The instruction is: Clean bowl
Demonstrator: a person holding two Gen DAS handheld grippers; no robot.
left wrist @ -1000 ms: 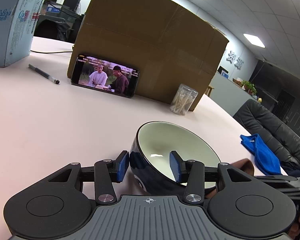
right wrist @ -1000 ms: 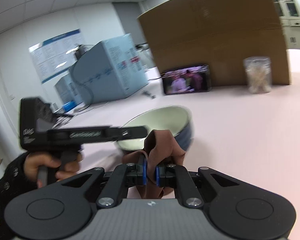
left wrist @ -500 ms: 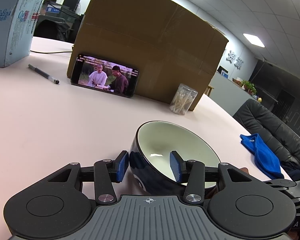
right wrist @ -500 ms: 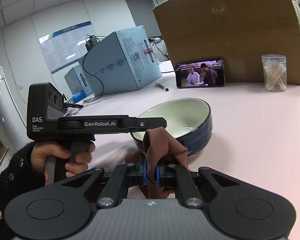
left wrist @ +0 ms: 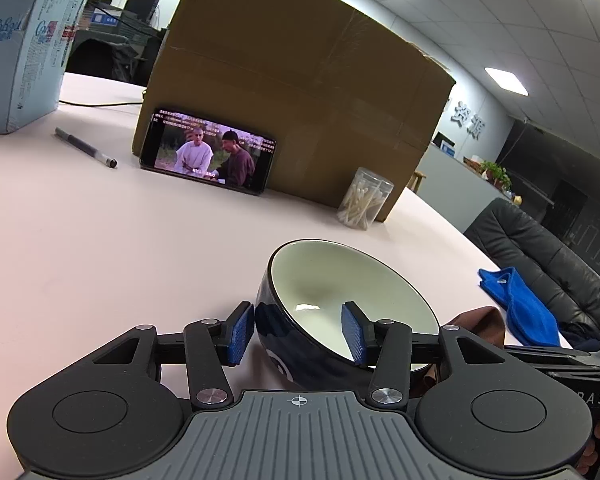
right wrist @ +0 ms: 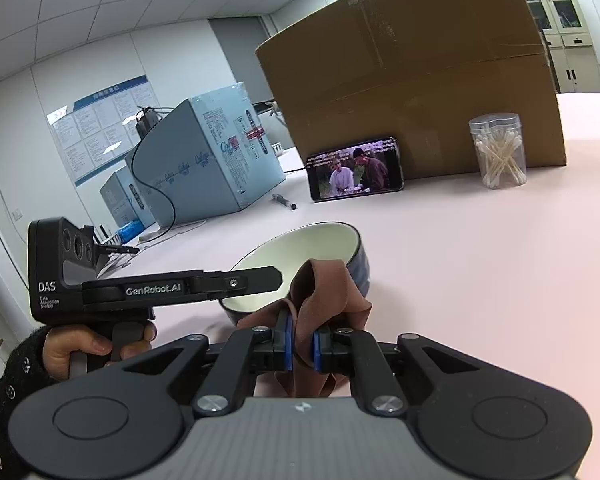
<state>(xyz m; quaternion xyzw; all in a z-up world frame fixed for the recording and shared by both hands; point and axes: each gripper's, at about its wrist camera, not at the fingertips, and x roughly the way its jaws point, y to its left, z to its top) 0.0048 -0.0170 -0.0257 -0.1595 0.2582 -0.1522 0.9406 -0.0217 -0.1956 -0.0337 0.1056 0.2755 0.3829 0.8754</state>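
Bowl tipped, cloth at the ready!
Your left gripper [left wrist: 296, 334] clamps the rim of the dark-blue, cream-lined bowl [left wrist: 340, 300], lower centre; your right gripper [right wrist: 302, 344] pinches the brown cloth [right wrist: 324, 300] just beside it.

a pale pink table [left wrist: 80, 240] carries bowl [left wrist: 340, 300], phone [left wrist: 208, 156], pen [left wrist: 84, 147], swab jar [left wrist: 364, 198], boxes [left wrist: 292, 92].
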